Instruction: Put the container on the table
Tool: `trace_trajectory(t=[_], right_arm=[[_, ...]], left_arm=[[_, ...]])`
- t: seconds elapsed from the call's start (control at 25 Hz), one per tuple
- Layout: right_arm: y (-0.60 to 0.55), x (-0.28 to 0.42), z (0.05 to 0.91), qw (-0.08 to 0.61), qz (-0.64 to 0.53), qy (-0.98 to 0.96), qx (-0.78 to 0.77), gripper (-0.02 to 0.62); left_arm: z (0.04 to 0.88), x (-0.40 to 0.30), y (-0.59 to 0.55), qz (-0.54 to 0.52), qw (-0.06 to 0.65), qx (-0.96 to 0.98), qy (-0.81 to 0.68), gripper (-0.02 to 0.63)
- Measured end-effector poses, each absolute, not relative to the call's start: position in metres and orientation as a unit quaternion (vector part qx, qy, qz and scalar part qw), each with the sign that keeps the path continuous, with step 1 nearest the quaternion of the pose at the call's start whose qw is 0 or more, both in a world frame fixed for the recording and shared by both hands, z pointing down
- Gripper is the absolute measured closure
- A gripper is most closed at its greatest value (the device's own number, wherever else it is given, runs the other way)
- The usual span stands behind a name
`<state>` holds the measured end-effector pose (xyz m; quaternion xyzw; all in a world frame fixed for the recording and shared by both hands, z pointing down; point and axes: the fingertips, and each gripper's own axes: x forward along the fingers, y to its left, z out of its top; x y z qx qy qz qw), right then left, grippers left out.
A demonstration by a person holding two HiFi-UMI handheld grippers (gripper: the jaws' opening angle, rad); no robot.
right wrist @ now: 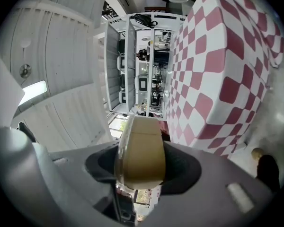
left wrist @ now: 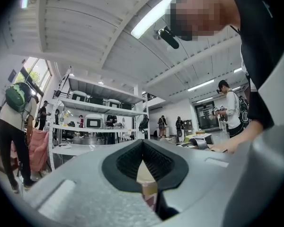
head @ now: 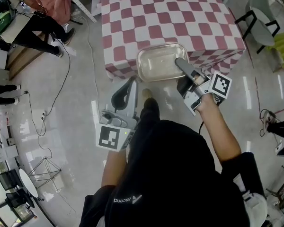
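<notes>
Container [head: 159,62]: clear, shallow, rounded rectangle

Ahead of you stands the table [head: 132,13], draped in a red-and-white checked cloth [head: 180,22] that covers its top and hangs down its sides. The right gripper view shows that cloth falling over 1 corner. Around the table you have a pale, glossy floor [head: 85,108]. On that floor, to your left, 1 thin black cable [head: 69,63] runs in a long curve. To your right, 1 chair [head: 262,8] with black legs stands near the table's corner.
</notes>
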<state>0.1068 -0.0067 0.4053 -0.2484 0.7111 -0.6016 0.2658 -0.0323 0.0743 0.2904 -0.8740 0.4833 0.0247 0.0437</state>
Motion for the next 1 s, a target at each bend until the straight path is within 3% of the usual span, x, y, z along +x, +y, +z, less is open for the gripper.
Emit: trace_trajectory(t=[0.24, 0.48, 1.0], right_arm=[[-0.155, 0.091, 0.417, 0.266, -0.603, 0.698, -0.28, 0.38], [-0.221, 0.052, 0.432, 0.254, -0.594, 0.693, -0.321, 0.38], [-0.332, 0.038, 0.493, 0.168, -0.597, 0.675, -0.4, 0.38]], left_arm=[[0.293, -0.059, -0.081, 0.027, 0.04, -0.882, 0.469, 0.597], [0.299, -0.106, -0.144, 0.023, 0.031, -0.894, 0.446, 0.597], [0.321, -0.148, -0.23, 0.023, -0.003, -0.891, 0.454, 0.597]])
